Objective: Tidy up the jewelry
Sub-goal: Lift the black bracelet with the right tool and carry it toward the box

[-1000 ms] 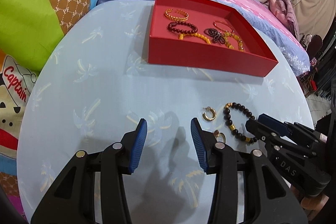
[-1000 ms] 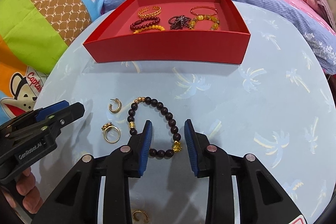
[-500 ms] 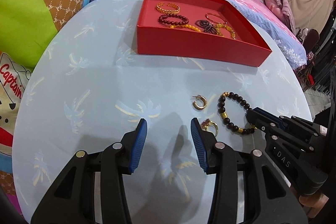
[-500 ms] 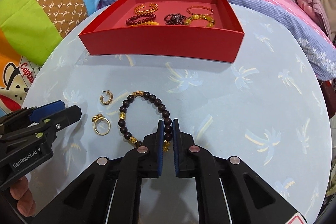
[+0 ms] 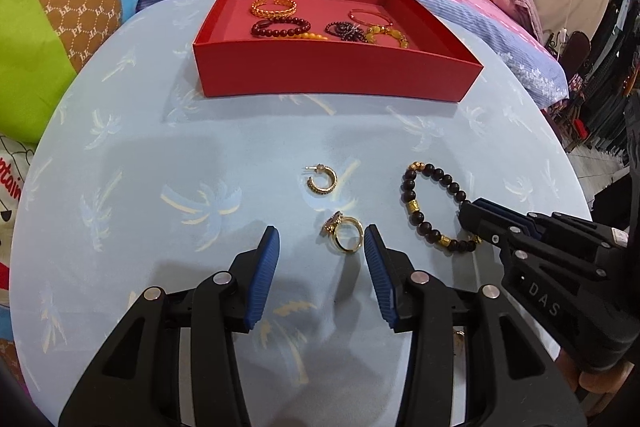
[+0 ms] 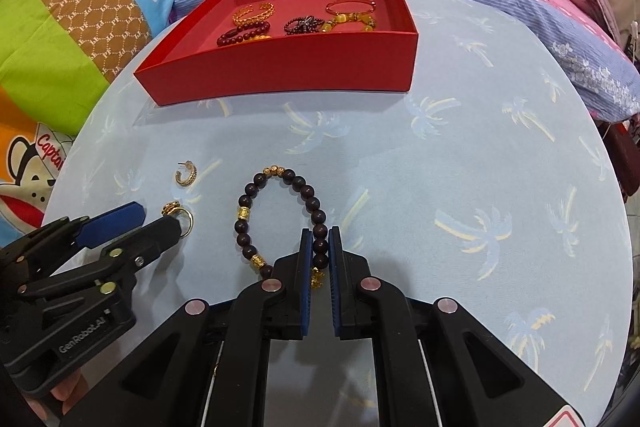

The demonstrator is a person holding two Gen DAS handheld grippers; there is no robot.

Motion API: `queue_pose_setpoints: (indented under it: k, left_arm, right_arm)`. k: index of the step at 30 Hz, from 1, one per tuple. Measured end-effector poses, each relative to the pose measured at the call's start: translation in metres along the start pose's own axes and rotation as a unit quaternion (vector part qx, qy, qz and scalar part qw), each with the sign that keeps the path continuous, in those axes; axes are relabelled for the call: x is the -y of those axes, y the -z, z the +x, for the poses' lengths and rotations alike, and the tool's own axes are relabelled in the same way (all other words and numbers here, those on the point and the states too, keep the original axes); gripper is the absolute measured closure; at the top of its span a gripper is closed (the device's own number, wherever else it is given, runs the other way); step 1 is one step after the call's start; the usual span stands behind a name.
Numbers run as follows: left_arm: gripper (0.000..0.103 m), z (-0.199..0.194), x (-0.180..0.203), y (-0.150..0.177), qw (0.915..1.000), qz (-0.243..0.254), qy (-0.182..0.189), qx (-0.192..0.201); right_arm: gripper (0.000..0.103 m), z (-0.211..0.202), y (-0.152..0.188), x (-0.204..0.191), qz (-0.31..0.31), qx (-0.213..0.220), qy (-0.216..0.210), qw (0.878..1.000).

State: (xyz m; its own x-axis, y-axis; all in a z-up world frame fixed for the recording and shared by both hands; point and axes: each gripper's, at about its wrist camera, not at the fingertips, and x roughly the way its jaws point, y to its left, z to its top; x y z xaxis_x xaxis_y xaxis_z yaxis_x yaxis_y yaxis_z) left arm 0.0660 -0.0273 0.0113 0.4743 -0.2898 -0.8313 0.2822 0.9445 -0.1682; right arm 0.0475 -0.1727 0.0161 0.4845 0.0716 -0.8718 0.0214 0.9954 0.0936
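Observation:
A dark bead bracelet with gold beads (image 6: pixel 280 211) lies on the blue tablecloth; it also shows in the left wrist view (image 5: pixel 424 207). My right gripper (image 6: pixel 320 247) is shut on its near side. A gold ring with a dark stone (image 5: pixel 344 237) lies between the tips of my open left gripper (image 5: pixel 320 247). A gold hoop earring (image 5: pixel 321 179) lies just beyond it. A red tray (image 5: pixel 336 75) at the back holds several bracelets.
The round table (image 6: pixel 480 167) has a pink and blue bed behind it and colourful cushions (image 6: pixel 80 7) at the left. Another small gold piece lies near my left gripper's base (image 5: pixel 459 337).
My right gripper closed on the bead bracelet. My left gripper moved right, so the ring now lies between its open fingers.

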Motion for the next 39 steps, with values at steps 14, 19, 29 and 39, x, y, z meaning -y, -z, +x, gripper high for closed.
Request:
queue_pose_setpoints:
  k: [14, 19, 29, 39]
  left_arm:
    - [0.099, 0.003, -0.002, -0.001, 0.9998, 0.018, -0.008, -0.004]
    - [0.103, -0.002, -0.003, -0.001, 0.9998, 0.016, -0.008, -0.002]
    - [0.103, -0.019, -0.007, -0.012, 0.9998, 0.011, -0.005, 0.016]
    - [0.103, -0.034, -0.010, -0.034, 0.9992, -0.002, -0.009, 0.038]
  right_arm:
    - [0.095, -0.003, 0.009, -0.008, 0.006, 0.006, -0.016, 1.000]
    - [0.096, -0.009, 0.008, -0.006, 0.013, 0.014, -0.021, 1.000]
    - [0.096, -0.034, -0.010, -0.002, 0.021, 0.045, -0.027, 0.998]
    - [0.096, -0.063, -0.033, 0.003, 0.019, 0.079, -0.042, 0.996]
